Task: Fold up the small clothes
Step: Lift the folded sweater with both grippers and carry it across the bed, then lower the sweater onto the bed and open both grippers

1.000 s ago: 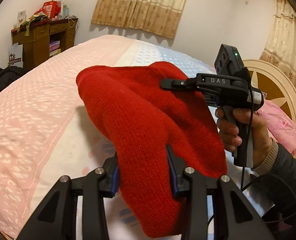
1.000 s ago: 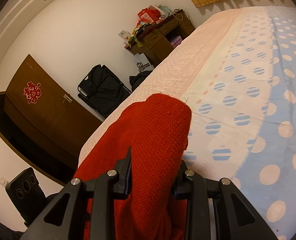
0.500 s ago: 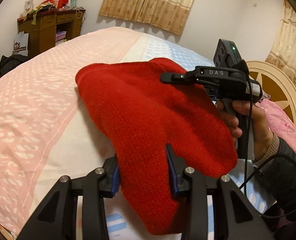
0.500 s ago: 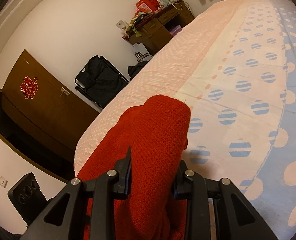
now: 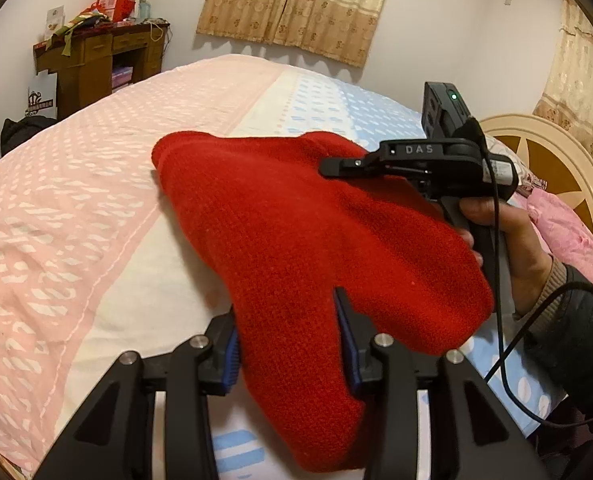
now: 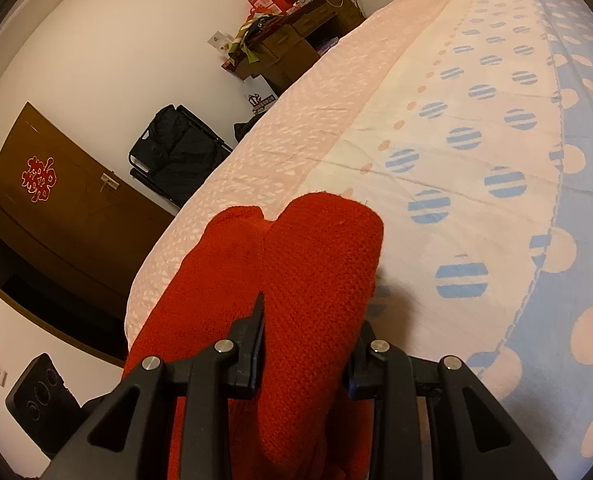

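Observation:
A red knitted garment point(image 5: 296, 248) hangs doubled over between both grippers, low over the bed. My left gripper point(image 5: 288, 344) is shut on its near edge, which drapes down in front of the fingers. My right gripper point(image 6: 304, 344) is shut on the other edge of the same red knit point(image 6: 296, 280). In the left wrist view the right gripper point(image 5: 416, 160) sits at the garment's right side, its finger lying over the cloth. The far fold of the garment rests on or just above the sheet.
The bed point(image 5: 76, 220) has a pink and blue spotted sheet point(image 6: 476, 160). A cream and brown headboard point(image 5: 556, 168) and pink pillow point(image 5: 564, 232) lie to the right. A brown desk point(image 5: 96, 64) with clutter stands by the far wall, and a black bag point(image 6: 176, 148) on the floor.
Both grippers have lowered and carried the red garment down toward the sheet. A second fold of the knit now shows beside the first in the right wrist view. Both grips are unchanged.

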Motion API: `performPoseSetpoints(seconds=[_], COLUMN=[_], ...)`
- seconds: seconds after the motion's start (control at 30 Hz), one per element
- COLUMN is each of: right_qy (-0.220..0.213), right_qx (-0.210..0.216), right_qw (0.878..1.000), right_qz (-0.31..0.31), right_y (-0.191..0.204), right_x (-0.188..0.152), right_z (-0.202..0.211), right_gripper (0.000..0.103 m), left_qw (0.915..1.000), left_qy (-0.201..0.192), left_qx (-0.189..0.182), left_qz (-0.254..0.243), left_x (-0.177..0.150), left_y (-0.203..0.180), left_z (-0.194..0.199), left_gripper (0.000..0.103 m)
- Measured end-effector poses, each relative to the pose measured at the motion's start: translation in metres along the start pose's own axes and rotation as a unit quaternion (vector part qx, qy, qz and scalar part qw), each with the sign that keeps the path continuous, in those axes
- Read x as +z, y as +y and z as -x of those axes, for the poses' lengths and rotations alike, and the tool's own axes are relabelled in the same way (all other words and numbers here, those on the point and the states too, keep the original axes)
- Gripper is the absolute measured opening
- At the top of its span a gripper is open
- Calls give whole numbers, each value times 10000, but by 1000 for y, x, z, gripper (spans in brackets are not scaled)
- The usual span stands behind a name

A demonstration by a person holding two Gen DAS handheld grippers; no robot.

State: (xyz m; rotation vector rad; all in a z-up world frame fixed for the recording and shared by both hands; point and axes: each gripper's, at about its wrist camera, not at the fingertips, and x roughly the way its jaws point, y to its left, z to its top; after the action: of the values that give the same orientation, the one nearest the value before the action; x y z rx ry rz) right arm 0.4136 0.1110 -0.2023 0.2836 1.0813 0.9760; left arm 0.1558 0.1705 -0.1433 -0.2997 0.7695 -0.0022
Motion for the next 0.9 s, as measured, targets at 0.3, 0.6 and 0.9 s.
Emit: performPoseSetpoints(seconds=[0.3, 0.6, 0.9], right_qy=[72, -605, 53], right_qx=[-417, -243, 592], right_qw=[9990, 9976, 9977], right_qz=[118, 223, 312], right_y=[7, 30, 65], right_x=[-2, -14, -77], right_z=[5, 75, 66], right_gripper=[45, 56, 63], left_qw=[9995, 9943, 9949], left_qy=[-121, -813, -253], left_qx=[257, 670, 974], left_qz=[-147, -176, 92], left_x=[3, 24, 3], left_y=[-5, 14, 34], left_z=[14, 33, -7], left_gripper=[56, 85, 89])
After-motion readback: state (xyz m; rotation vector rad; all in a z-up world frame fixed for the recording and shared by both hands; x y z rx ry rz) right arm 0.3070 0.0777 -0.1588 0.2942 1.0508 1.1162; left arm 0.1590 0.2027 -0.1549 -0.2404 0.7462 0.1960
